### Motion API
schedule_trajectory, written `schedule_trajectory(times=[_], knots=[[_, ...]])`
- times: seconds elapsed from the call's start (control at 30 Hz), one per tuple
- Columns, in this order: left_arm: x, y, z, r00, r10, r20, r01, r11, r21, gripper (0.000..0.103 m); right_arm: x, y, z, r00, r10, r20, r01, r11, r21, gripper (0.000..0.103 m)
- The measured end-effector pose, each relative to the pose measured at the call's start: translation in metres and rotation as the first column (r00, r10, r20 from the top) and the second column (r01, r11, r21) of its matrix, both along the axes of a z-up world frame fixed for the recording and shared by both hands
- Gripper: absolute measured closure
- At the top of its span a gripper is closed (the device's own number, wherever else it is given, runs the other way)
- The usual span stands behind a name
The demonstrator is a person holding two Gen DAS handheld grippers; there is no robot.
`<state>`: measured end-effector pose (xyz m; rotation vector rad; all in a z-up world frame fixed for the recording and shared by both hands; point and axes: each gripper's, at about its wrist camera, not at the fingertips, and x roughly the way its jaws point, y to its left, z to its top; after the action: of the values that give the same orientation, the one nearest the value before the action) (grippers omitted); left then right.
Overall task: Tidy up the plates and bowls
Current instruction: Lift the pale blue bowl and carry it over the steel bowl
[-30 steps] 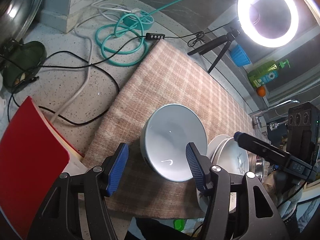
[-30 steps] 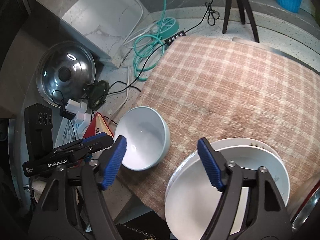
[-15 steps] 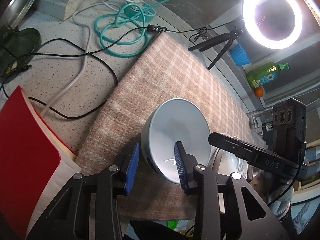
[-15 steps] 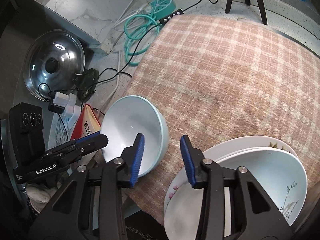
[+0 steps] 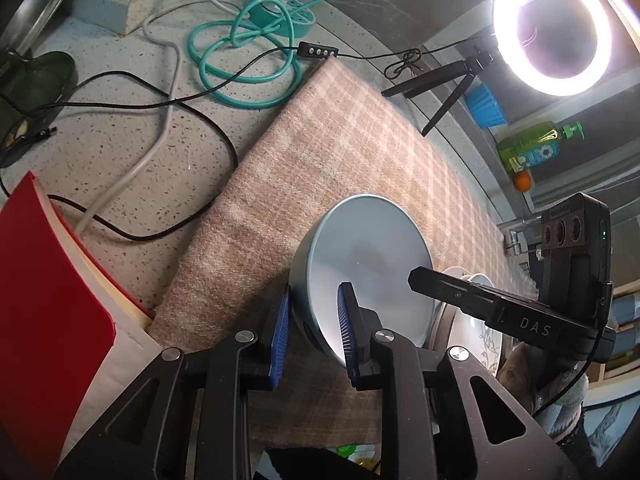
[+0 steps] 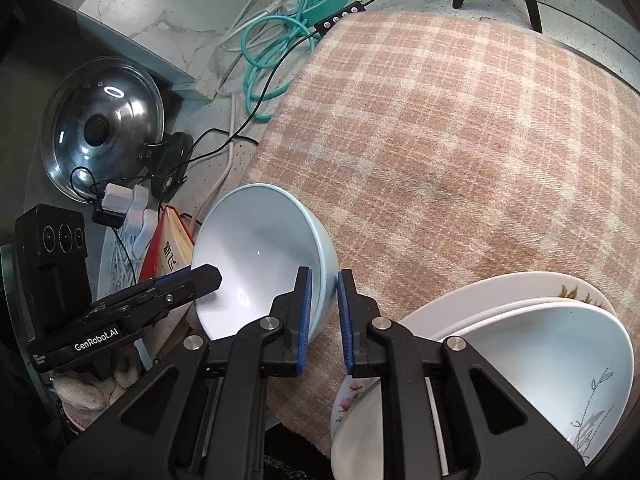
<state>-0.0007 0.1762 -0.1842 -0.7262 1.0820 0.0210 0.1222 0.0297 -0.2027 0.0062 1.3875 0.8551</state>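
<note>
A pale blue bowl [image 5: 372, 264] [image 6: 256, 256] sits tilted on the near left part of a pink plaid cloth [image 6: 460, 140]. My left gripper [image 5: 315, 292] straddles its left rim, one pad outside and one inside. Its jaws are closing, with a sliver of gap still showing at the inner pad. My right gripper [image 6: 324, 272] is shut on the bowl's right wall, one pad on each side. To the right lies a stack of white plates [image 6: 472, 312] with a deep white dish [image 6: 560, 352] on top.
A red book [image 5: 48, 300] lies left of the cloth at the counter edge. Black, white and teal cables [image 5: 240, 60] trail over the speckled counter. A steel pot lid [image 6: 100, 128] leans at the far left. A ring light [image 5: 552, 28] on a tripod and a green bottle [image 5: 532, 148] stand behind.
Both pairs of jaws have narrowed from wide apart to close around the bowl's rim. The right gripper came down and left from the plates to the bowl, which now tilts more.
</note>
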Motion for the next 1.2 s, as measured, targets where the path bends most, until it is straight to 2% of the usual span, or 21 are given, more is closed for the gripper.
schedule_trajectory(times=[0.2,0.53,0.87,1.2], knots=[[0.001,-0.004,0.006,1.000,-0.009,0.006,0.009,1.000,0.016,0.082,0.002,-0.003,0.005,1.000,-0.017,0.005,0.017,1.000,0.015,0.090],[0.007,-0.025,0.040,0.996,-0.054,0.074,0.051,0.997,0.054,0.082,0.001,-0.030,0.037,0.997,-0.073,0.038,0.070,0.994,0.081,0.089],[0.022,-0.066,0.068,0.980,-0.137,0.142,0.129,0.990,0.063,0.082,-0.005,-0.087,0.070,0.977,-0.189,0.098,0.175,0.976,0.130,0.089],[0.042,-0.123,0.084,0.944,-0.267,0.191,0.261,0.964,0.059,0.082,-0.012,-0.162,0.089,0.931,-0.337,0.138,0.317,0.937,0.149,0.089]])
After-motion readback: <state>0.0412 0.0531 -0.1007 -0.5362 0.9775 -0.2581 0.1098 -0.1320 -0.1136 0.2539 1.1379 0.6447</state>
